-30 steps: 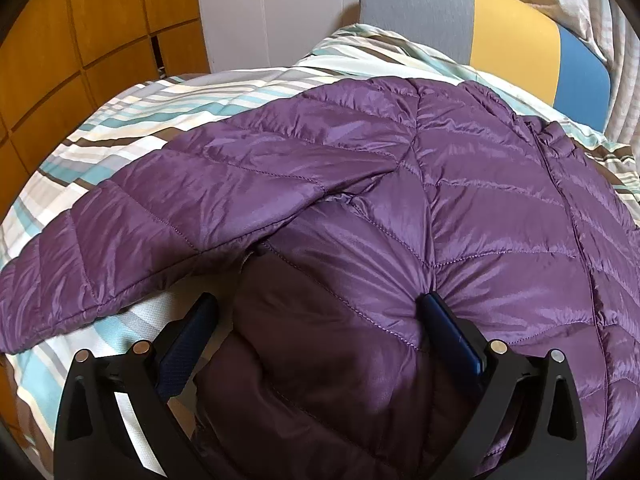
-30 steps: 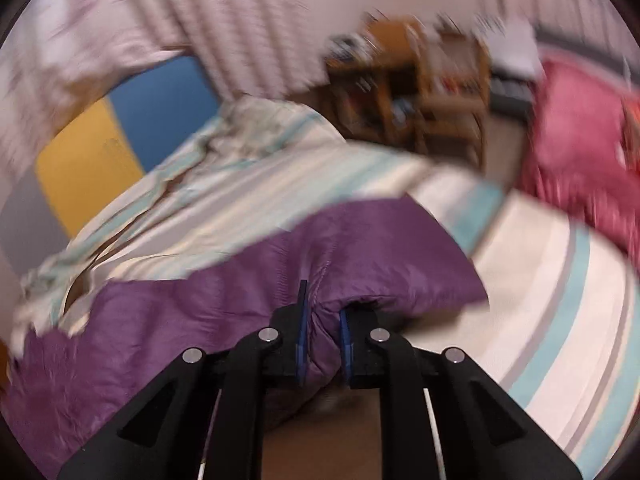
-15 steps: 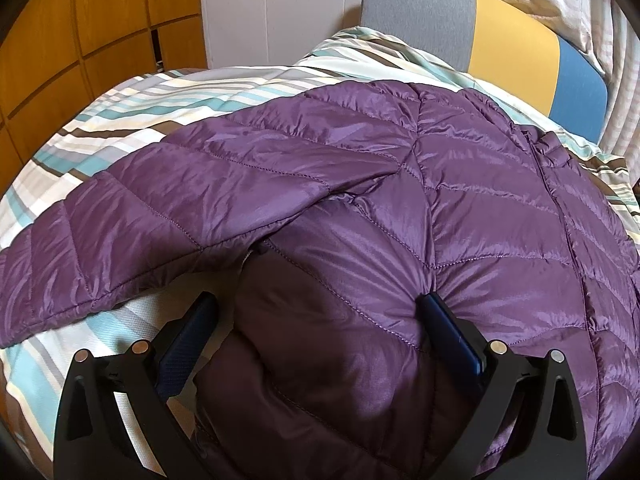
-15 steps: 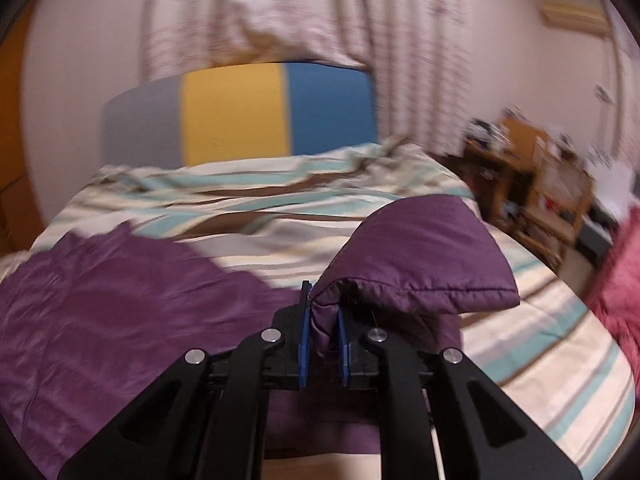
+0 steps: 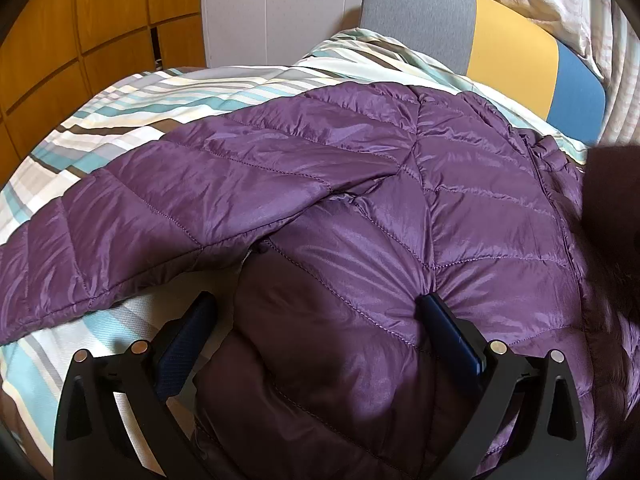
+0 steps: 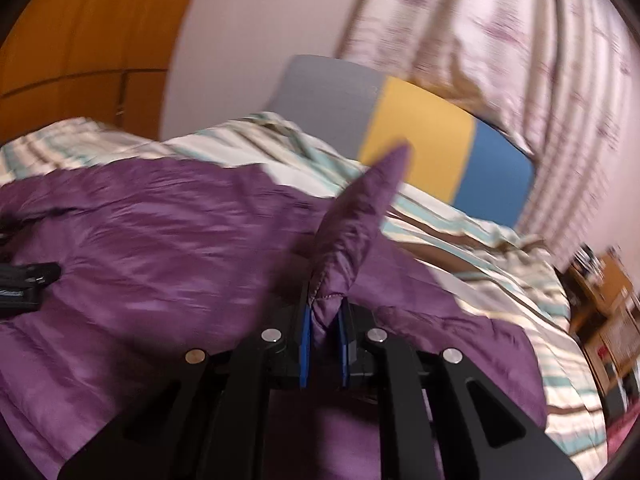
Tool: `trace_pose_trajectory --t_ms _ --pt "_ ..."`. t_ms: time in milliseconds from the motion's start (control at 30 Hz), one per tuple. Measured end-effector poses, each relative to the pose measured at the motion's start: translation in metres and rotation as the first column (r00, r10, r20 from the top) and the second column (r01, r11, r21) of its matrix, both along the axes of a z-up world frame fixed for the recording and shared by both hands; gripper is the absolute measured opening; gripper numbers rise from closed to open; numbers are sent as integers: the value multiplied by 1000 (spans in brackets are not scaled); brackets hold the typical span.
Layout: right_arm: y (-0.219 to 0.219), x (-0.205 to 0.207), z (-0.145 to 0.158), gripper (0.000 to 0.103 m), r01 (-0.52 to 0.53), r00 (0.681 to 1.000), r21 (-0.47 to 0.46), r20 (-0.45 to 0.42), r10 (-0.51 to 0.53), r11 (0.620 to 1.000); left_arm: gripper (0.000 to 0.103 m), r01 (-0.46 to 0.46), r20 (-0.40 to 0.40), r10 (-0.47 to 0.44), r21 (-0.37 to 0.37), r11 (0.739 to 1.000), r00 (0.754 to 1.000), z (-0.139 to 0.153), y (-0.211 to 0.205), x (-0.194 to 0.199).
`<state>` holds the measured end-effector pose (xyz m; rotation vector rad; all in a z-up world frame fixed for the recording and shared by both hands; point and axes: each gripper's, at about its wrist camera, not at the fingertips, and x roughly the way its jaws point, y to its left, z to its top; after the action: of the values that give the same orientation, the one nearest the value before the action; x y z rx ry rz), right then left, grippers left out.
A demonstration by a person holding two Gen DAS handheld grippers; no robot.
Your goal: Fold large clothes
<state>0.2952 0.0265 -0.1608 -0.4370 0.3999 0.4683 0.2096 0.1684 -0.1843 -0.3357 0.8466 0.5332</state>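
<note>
A purple quilted down jacket (image 5: 360,208) lies spread on the striped bed, one sleeve (image 5: 140,220) stretched to the left. My left gripper (image 5: 316,320) is open, its jaws wide apart and pressed on the jacket's near hem. My right gripper (image 6: 324,320) is shut on the other sleeve's cuff (image 6: 356,216) and holds it raised over the jacket body (image 6: 140,232). That lifted sleeve shows as a dark blur at the right edge of the left wrist view (image 5: 612,200). The left gripper shows at the left edge of the right wrist view (image 6: 24,284).
The bed has a teal, brown and white striped cover (image 5: 120,112) and a grey, yellow and blue headboard (image 5: 500,44). Wooden wardrobe doors (image 5: 80,32) stand to the left. Curtains (image 6: 520,40) hang behind the headboard. A wooden shelf (image 6: 604,292) stands on the right.
My right gripper has swung left with the sleeve cuff, carrying it from the bed's right side over the jacket body. My left gripper has stayed on the hem.
</note>
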Motion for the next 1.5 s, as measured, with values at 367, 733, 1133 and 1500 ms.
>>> trace_pose_trajectory --t_ms 367,733,1133,1500 --pt "54 -11 -47 59 -233 972 -177 -71 224 956 100 0 -1 0 -3 1000 1000 0 0 0" --pt "-42 -19 -5 87 -12 994 117 -109 24 993 100 64 72 -65 24 998 995 52 -29 1" --pt "-154 6 -14 98 542 838 284 -252 -484 791 82 242 -19 -242 145 959 970 41 -94 110" --pt "-208 7 -19 89 603 795 432 -398 -458 670 67 78 19 -80 86 993 997 11 -54 86"
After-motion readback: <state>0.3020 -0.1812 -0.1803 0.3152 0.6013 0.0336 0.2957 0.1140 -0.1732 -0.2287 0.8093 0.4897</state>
